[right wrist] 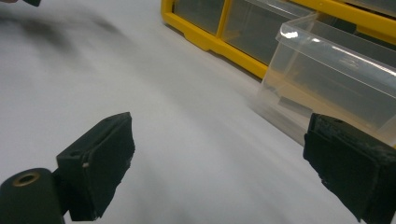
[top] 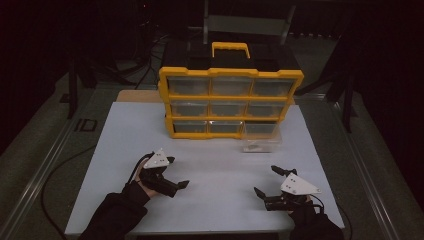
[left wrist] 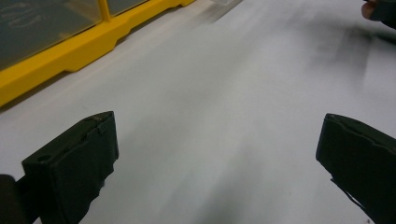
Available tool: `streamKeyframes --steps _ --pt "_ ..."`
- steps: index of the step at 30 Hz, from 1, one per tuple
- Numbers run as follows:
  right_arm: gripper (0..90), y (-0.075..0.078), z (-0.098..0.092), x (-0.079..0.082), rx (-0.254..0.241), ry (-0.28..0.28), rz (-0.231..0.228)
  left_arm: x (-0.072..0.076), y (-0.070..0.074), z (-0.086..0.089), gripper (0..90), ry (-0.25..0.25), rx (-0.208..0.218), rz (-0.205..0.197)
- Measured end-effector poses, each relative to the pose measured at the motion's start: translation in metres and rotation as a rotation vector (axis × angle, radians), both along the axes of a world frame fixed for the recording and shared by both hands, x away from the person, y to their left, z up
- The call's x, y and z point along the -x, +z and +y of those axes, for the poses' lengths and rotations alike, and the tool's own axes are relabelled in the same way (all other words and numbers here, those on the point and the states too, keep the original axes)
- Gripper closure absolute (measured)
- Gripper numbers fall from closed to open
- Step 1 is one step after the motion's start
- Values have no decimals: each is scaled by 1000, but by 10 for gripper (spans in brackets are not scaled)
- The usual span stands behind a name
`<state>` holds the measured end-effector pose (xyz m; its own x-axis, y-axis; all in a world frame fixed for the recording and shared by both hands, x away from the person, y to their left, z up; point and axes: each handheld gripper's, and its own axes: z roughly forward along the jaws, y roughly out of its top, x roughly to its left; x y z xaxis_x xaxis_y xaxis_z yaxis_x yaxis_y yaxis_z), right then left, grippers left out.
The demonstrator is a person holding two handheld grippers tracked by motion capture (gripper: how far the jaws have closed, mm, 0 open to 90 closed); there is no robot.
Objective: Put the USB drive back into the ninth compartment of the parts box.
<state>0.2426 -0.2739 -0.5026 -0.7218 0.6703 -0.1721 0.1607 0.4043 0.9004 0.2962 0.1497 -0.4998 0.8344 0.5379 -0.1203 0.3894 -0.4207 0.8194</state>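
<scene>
With the clear drawer [top: 261, 137] pulled out onto the mat just in front of the yellow organizer [top: 230, 102], I've got L gripper [top: 178, 173] & R gripper [top: 267, 180] both wide open, empty, so grabbing it's left.

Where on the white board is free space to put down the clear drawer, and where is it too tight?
The widest bare patch lies between the left claw and the right claw, in front of the yellow organizer. The white board is also bare left of the organizer's front. It is crowded at the clear drawer, which sits against the organizer's lower right slot.
</scene>
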Motion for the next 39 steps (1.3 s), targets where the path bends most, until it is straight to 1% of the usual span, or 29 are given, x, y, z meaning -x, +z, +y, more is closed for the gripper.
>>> streamKeyframes --steps 1,5,10,13,16,21,25,27,31,33,35,39 --pt "83 0 0 0 0 1 -1 2 -1 2 0 -1 6 0" --pt "83 0 0 0 1 0 1 8 -4 11 0 0 5 6" --pt "83 0 0 0 5 2 -2 15 -5 22 0 5 16 2" --pt "83 0 0 0 3 0 -2 20 -7 28 0 10 9 -7" --pt "83 0 0 0 4 1 -2 23 -10 33 0 13 5 -2" --pt "83 0 0 0 5 2 -2 29 -12 40 0 20 -9 -9" --pt "83 0 0 0 5 5 -2 35 -13 46 0 29 -2 -9" --pt "83 0 1 0 5 1 -1 38 -13 48 0 42 -14 -25" --pt "83 0 0 0 6 3 -2 44 -14 55 0 53 -6 -36" --pt "83 0 1 0 8 4 -2 46 -15 58 0 60 -2 -33" --pt "83 0 1 1 6 3 1 48 -15 60 0 66 -11 -45" --pt "83 0 1 1 7 1 -2 51 -14 62 0 62 6 -49"
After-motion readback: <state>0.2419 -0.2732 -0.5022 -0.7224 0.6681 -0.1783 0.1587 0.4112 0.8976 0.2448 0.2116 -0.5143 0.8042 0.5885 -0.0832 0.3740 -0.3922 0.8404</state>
